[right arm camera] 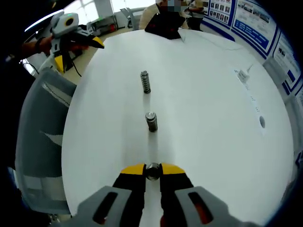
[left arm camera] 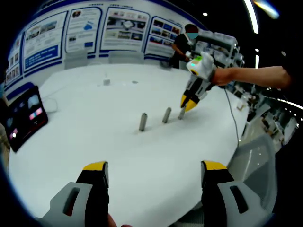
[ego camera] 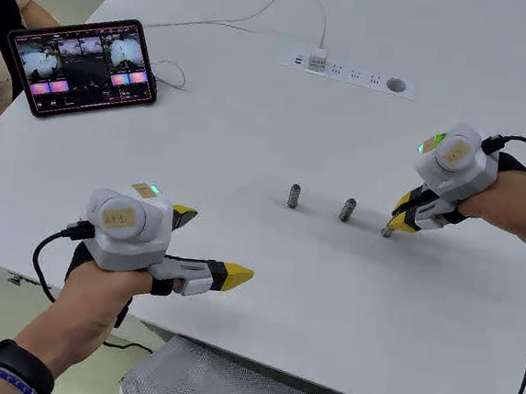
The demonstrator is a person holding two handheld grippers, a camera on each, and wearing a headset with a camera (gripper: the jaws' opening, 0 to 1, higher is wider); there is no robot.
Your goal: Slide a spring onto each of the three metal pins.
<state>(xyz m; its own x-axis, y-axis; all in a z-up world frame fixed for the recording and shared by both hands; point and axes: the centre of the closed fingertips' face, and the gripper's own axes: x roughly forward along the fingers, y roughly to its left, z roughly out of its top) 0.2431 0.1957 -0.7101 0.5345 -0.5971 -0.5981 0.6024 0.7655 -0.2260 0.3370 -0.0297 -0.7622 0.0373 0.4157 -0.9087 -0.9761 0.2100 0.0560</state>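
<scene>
Three short metal pins stand in a row on the white table. A spring sits on the left pin and on the middle pin. My right gripper comes down on the right pin, its yellow tips shut on the spring at the pin's top. In the left gripper view the three pins stand ahead, with the right gripper at the farthest one. My left gripper hovers near the table's front edge, open and holding nothing.
A tablet leans at the far left, with a person's arm beside it. A white power strip and its cable lie at the back. A grey mesh chair back sits just below the table's front edge.
</scene>
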